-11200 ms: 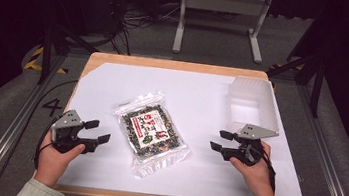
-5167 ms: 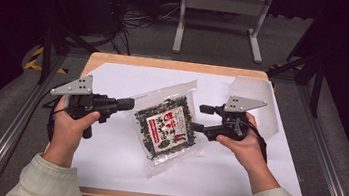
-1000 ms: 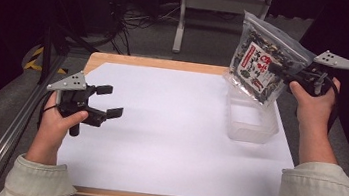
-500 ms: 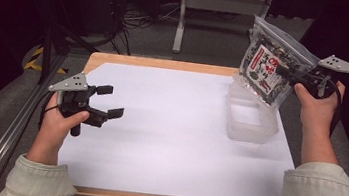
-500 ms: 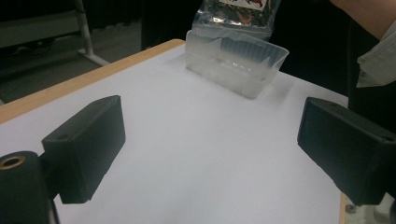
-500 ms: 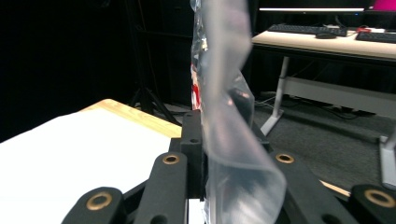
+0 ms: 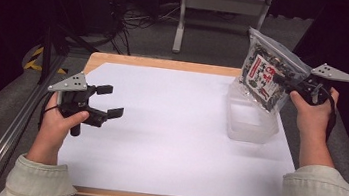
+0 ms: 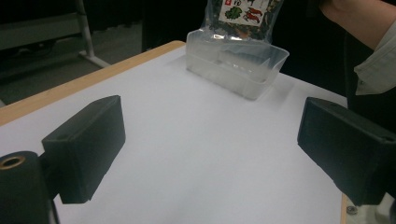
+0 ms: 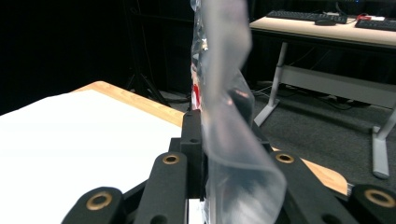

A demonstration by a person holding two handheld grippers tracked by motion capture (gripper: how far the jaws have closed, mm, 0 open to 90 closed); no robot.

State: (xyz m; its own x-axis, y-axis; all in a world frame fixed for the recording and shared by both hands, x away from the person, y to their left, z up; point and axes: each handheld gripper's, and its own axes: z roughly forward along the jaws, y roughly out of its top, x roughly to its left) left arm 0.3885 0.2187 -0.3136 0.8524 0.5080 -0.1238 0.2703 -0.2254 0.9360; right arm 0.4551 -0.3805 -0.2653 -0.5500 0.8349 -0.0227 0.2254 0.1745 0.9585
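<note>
A clear bag of dark snacks with a red and white label [image 7: 265,75] hangs tilted over a clear plastic tub [image 7: 250,121] at the table's right side. Its lower end reaches the tub's far rim. My right gripper [image 7: 281,82] is shut on the bag's right edge. In the right gripper view the bag's clear edge [image 9: 223,98] rises from between the closed jaws of that gripper [image 9: 205,144]. My left gripper [image 7: 110,101] hovers open above the left of the white sheet, nothing between its jaws. The left gripper view shows this gripper [image 8: 212,140], the tub [image 8: 238,63] and the bag [image 8: 243,14] beyond.
A white sheet [image 7: 169,127] covers the wooden table [image 7: 166,64]. A metal rail [image 7: 12,128] runs along the left side. A grey desk frame [image 7: 219,5] stands behind the table. Another desk with a keyboard [image 9: 308,16] is farther off.
The right hand has come down and slightly toward me with the bag, bringing its lower end to the tub. The left hand has kept still.
</note>
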